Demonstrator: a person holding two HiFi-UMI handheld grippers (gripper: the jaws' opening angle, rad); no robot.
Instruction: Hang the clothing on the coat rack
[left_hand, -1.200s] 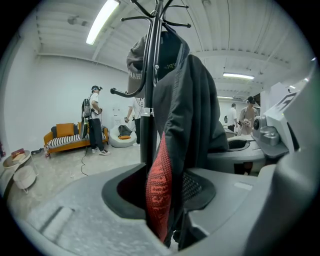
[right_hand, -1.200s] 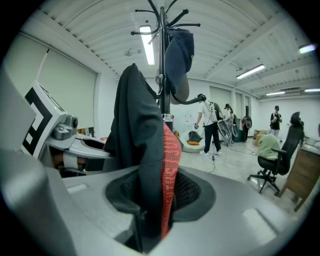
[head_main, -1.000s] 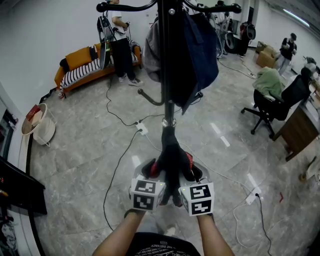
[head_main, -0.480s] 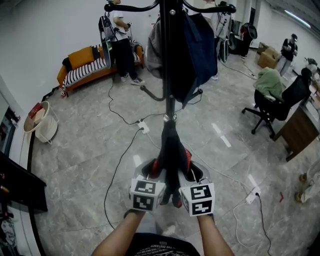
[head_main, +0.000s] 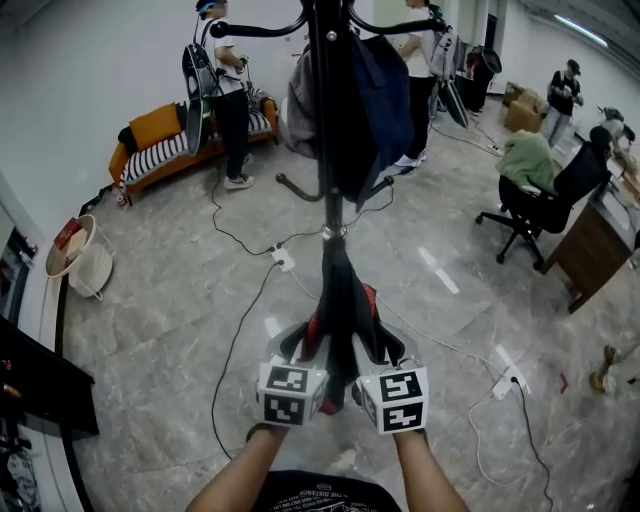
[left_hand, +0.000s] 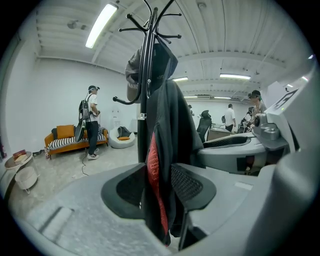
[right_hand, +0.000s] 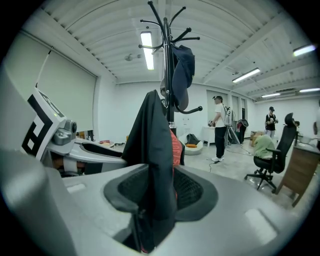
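Note:
I hold a black garment with a red lining (head_main: 343, 300) upright in front of the black coat rack's pole (head_main: 328, 120). My left gripper (head_main: 312, 345) is shut on its lower left part, and my right gripper (head_main: 372, 345) grips its lower right. In the left gripper view the cloth (left_hand: 167, 130) is pinched between the pads of the left gripper (left_hand: 159, 185). In the right gripper view the cloth (right_hand: 152, 145) fills the gap of the right gripper (right_hand: 159, 187), whose jaws are opening. A dark blue garment (head_main: 385, 95) and a grey one (head_main: 300, 105) hang on the rack.
Cables (head_main: 235, 340) and a power strip (head_main: 283, 258) lie on the marble floor around the rack's base. An office chair with green cloth (head_main: 545, 190) and a desk (head_main: 600, 240) stand at the right. A sofa (head_main: 170, 140), a basket (head_main: 75, 255) and people (head_main: 225, 90) are behind.
The garment's top has risen slightly along the pole while both grippers keep hold of it. People in the background have walked to new spots.

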